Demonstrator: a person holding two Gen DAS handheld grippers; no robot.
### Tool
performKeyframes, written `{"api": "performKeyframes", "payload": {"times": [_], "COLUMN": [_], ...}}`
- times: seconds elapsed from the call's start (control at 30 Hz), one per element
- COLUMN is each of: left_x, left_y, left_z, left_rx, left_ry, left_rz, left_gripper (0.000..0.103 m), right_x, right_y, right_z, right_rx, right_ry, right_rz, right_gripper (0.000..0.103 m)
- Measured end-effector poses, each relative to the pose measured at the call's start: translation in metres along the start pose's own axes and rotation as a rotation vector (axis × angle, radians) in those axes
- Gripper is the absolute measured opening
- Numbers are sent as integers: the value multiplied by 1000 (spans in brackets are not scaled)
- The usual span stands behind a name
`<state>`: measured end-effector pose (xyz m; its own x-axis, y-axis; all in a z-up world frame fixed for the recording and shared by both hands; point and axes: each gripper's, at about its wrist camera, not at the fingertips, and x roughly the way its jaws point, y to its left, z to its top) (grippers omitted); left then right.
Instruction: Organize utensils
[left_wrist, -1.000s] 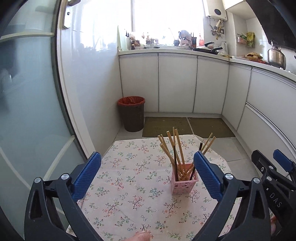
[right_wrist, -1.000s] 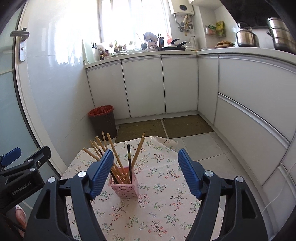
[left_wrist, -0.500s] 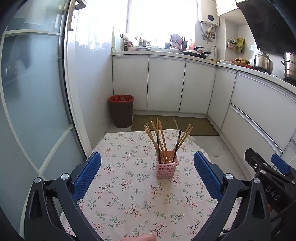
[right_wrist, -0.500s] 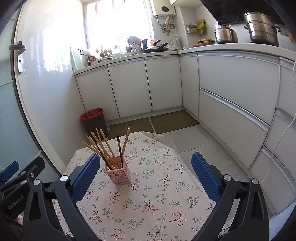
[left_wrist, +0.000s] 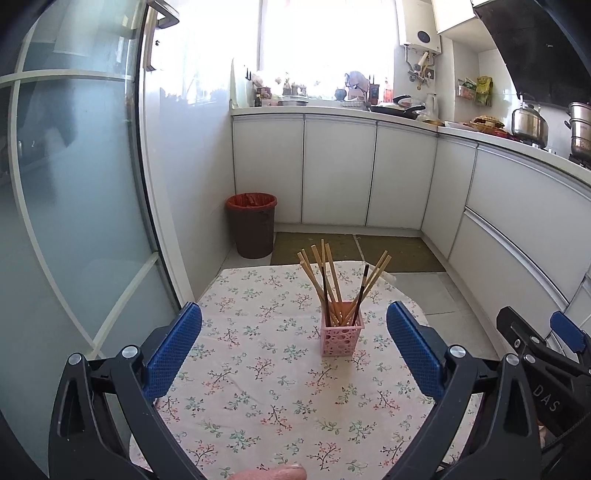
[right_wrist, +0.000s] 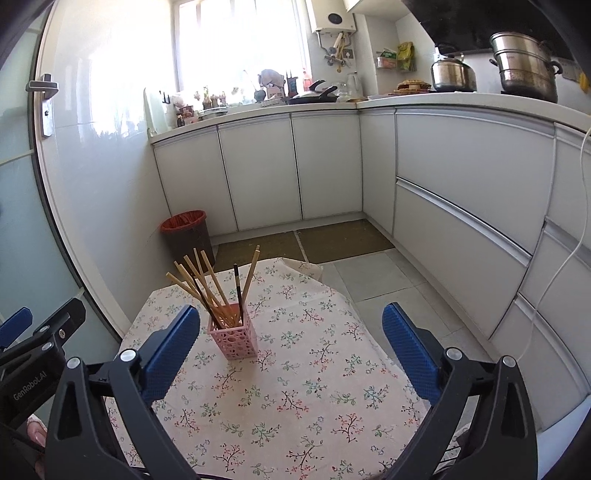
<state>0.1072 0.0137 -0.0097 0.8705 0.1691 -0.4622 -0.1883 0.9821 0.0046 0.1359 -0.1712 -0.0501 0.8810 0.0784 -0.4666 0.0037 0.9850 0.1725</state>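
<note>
A pink perforated holder (left_wrist: 341, 335) stands upright on the floral tablecloth (left_wrist: 258, 387). It holds several wooden chopsticks (left_wrist: 317, 273) and dark ones, fanned out. It also shows in the right wrist view (right_wrist: 233, 336) with its chopsticks (right_wrist: 207, 280). My left gripper (left_wrist: 293, 350) is open and empty, held back from the holder above the cloth. My right gripper (right_wrist: 291, 350) is open and empty, to the right of the holder. The right gripper's body shows at the left wrist view's right edge (left_wrist: 539, 354).
The small table (right_wrist: 314, 398) stands in a kitchen. A brown bin with a red liner (left_wrist: 252, 225) stands on the floor beyond it. A frosted glass door (left_wrist: 74, 221) is at the left. White cabinets (right_wrist: 461, 206) run along the back and right.
Both grippers have pulled back and risen from the holder, which now looks smaller and farther off. Both stay open and empty. The holder has not moved.
</note>
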Motion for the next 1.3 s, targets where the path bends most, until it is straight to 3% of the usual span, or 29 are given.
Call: {"api": "performKeyframes", "payload": {"times": [1.3], "left_x": [3], "left_y": [7], "left_z": [0], "left_rx": [-12], "left_ry": [22], "left_rz": [14], "left_gripper": [96], "right_x": [6], "right_y": [1], "right_z": [-3], "right_rx": [2], "right_ry": [49], "right_rz": [27], "right_gripper": [96]}}
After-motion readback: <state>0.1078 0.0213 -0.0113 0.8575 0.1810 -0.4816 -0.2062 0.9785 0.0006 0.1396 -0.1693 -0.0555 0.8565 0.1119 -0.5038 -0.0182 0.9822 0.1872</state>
